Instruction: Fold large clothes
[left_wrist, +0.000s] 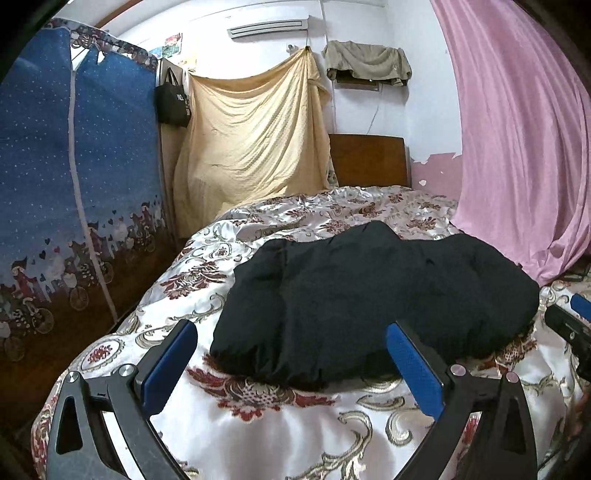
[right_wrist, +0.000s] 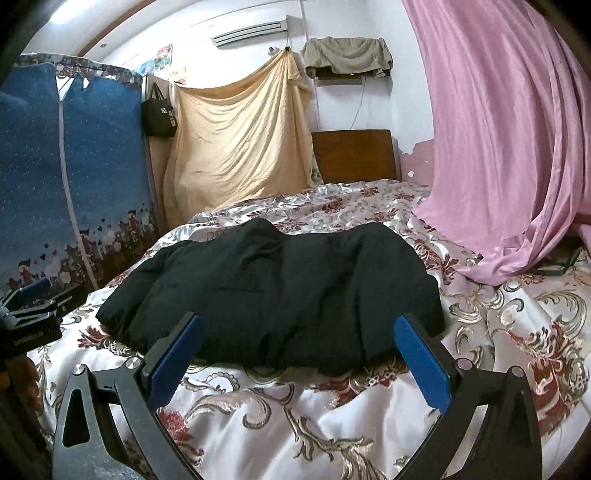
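A black padded jacket (left_wrist: 369, 302) lies in a folded bundle on the floral satin bedspread (left_wrist: 280, 435); it also shows in the right wrist view (right_wrist: 280, 295). My left gripper (left_wrist: 291, 332) is open and empty, its blue pads just short of the jacket's near edge. My right gripper (right_wrist: 301, 325) is open and empty too, hovering at the jacket's near edge. The right gripper's tip shows at the right edge of the left wrist view (left_wrist: 570, 325), and the left gripper at the left edge of the right wrist view (right_wrist: 33, 314).
A blue fabric wardrobe (left_wrist: 74, 184) stands left of the bed. A pink curtain (left_wrist: 524, 147) drapes onto the bed's right side. A yellow sheet (left_wrist: 251, 140) and wooden headboard (left_wrist: 369, 160) are at the back. A dark object (right_wrist: 557, 264) lies by the curtain.
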